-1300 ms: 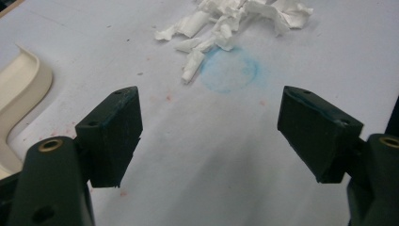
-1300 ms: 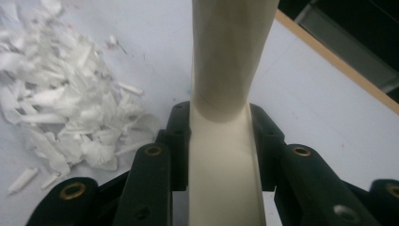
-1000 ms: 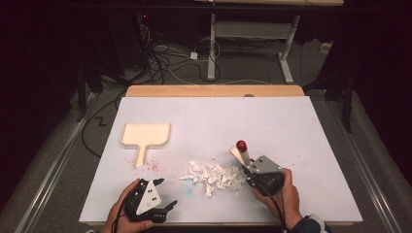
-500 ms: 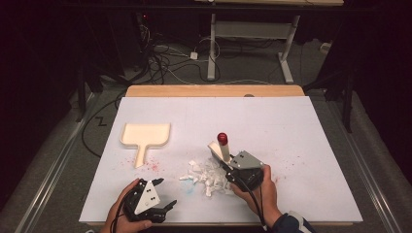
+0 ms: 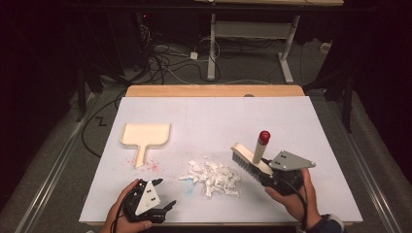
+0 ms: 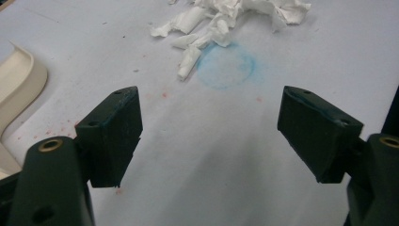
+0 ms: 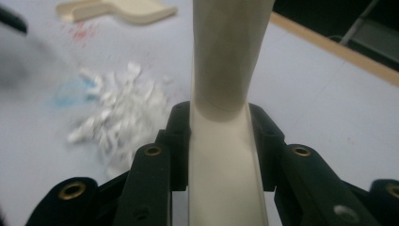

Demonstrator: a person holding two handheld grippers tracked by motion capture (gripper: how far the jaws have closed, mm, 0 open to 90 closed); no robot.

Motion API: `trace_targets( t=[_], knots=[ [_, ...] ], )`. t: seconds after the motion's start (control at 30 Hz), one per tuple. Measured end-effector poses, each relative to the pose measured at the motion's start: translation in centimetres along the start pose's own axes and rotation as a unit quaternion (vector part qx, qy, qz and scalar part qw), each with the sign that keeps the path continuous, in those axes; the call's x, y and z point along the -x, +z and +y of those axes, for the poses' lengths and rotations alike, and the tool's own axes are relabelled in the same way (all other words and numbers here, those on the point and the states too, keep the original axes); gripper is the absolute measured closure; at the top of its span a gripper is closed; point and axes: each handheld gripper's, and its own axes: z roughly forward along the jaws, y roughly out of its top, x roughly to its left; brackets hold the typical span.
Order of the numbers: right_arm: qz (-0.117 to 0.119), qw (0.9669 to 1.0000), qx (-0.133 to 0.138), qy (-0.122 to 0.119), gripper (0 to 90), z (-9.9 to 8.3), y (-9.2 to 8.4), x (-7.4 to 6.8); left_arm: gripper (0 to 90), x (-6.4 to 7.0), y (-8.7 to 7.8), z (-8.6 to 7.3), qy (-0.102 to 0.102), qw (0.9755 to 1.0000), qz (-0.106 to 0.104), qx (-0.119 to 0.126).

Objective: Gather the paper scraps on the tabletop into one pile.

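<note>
high view: right gripper [image 5: 265, 174] is clamped on the brush [image 5: 250, 158], just right of the paper scraps [image 5: 214, 177]. left gripper [image 5: 163, 209] is wide open, empty; dustpan [image 5: 145, 136] lies beyond it.

Wooden-edged table [image 5: 214, 91] covered by a large pale grey-white sheet [image 5: 218, 121], standing over a grey floor with tangled cables. Lying flat on the sheet at its left: a cream plastic dustpan with a short handle [image 5: 145, 136], handle towards the near edge, also seen at the left edge of the left gripper view [image 6: 16, 84]. Scattered around that handle: fine red specks [image 5: 150, 165]. Near the middle, close to the front: a loose heap of torn white paper scraps [image 5: 212, 176], touching one another. Just beside the heap, on its near-left side: a faint blue ring-shaped stain [image 6: 226, 66] on the sheet.
</note>
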Motion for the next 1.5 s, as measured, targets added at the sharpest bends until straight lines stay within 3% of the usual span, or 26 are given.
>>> trace_targets(
  t=[0.2, 0.27, 0.33, 0.4, 0.63, 0.77, 0.87, 1.13, 1.23, 1.5],
  knots=[
    [0.033, 0.9993, -0.019, -0.007, 67.8, -3.1, -3.0, 1.0, 21.3, 0.0, 0.0, 0.0, 0.006, 1.0, 0.003, 0.0],
    [0.027, 0.9993, -0.024, -0.013, 67.9, -3.6, -3.0, 0.9, 21.3, 0.1, 0.0, 0.2, 0.009, 0.9999, 0.004, -0.003],
    [0.023, 0.9985, -0.04, -0.03, 67.9, -3.7, -2.4, 0.6, 21.3, 0.2, 0.0, 0.3, 0.009, 0.9999, 0.004, -0.002],
    [0.024, 0.9984, -0.044, -0.025, 67.9, -3.7, -1.5, 0.3, 21.3, 0.2, 0.0, 0.3, 0.009, 1.0, 0.002, -0.002],
    [0.04, 0.9983, -0.026, -0.032, 67.9, -2.0, 1.8, -2.0, 21.3, 0.1, 0.3, 0.1, 0.003, 1.0, -0.006, -0.005],
    [0.054, 0.9971, -0.012, -0.052, 67.9, -0.5, 3.8, -3.6, 21.3, 0.1, 0.3, 0.1, 0.003, 1.0, -0.003, -0.005],
    [0.051, 0.9965, -0.009, -0.066, 67.9, 0.1, 4.3, -4.2, 21.1, 0.0, 0.2, 0.1, 0.0, 1.0, -0.001, -0.004],
    [0.053, 0.997, 0.029, -0.048, 67.8, 0.1, 0.8, -2.1, 21.1, 0.1, 0.0, 0.0, 0.006, 0.9999, 0.008, -0.006],
    [0.062, 0.9966, 0.027, -0.047, 67.8, -0.3, -0.9, -1.3, 21.1, 0.1, -0.1, 0.0, 0.009, 0.9999, 0.009, -0.009],
    [0.09, 0.9935, -0.02, -0.066, 67.8, -2.7, -3.6, -0.8, 21.2, 0.1, 0.1, 0.0, 0.007, 0.9999, 0.009, -0.009]
  ],
)
